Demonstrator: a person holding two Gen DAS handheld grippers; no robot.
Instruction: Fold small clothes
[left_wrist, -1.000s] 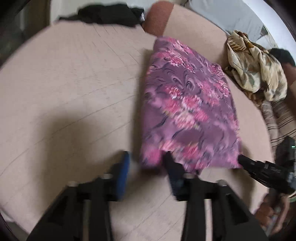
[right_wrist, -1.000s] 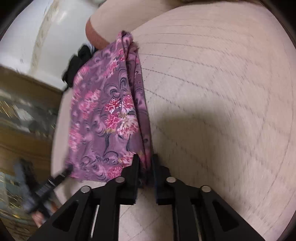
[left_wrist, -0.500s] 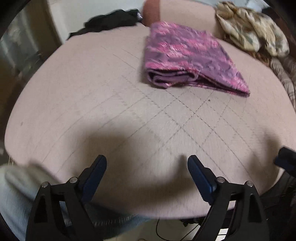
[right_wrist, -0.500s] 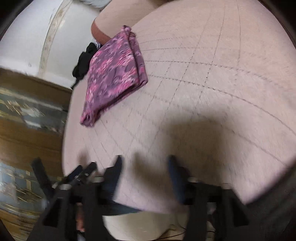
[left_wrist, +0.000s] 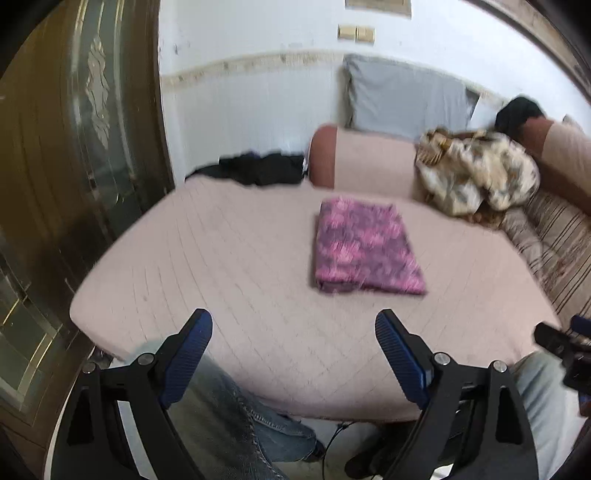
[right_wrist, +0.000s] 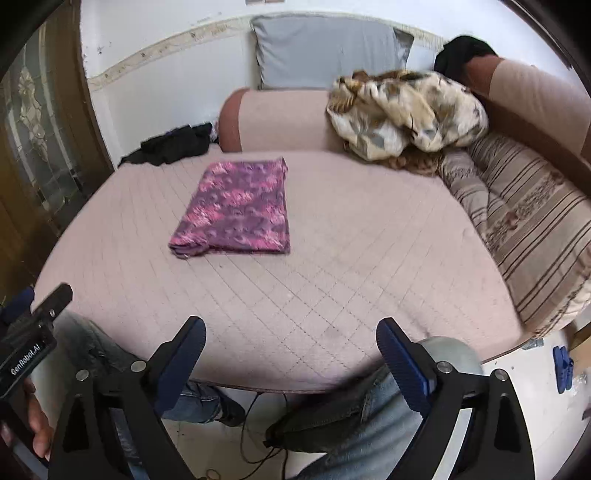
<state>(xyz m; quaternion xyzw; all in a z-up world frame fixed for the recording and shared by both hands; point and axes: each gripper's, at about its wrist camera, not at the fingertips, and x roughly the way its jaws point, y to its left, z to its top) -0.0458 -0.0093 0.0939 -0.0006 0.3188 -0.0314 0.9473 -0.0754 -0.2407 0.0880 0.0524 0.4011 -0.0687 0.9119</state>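
A purple and pink floral cloth (left_wrist: 364, 249) lies folded flat in a rectangle on the pink quilted bed (left_wrist: 229, 266); it also shows in the right wrist view (right_wrist: 238, 210). My left gripper (left_wrist: 293, 334) is open and empty, held back over the bed's near edge, well short of the cloth. My right gripper (right_wrist: 291, 341) is open and empty, also back at the near edge. The left gripper's body shows at the left of the right wrist view (right_wrist: 29, 350).
A crumpled cream and brown floral cloth (right_wrist: 406, 110) lies on a pink bolster (right_wrist: 277, 118) at the back. Black clothes (right_wrist: 173, 146) lie at the back left. A striped cushion (right_wrist: 528, 218) runs along the right. A grey pillow (right_wrist: 325, 48) leans on the wall. My knees are below.
Both grippers let go of the folded cloth, opened wide, and drew back from it to the bed's near edge. The cloth stays flat on the bed.
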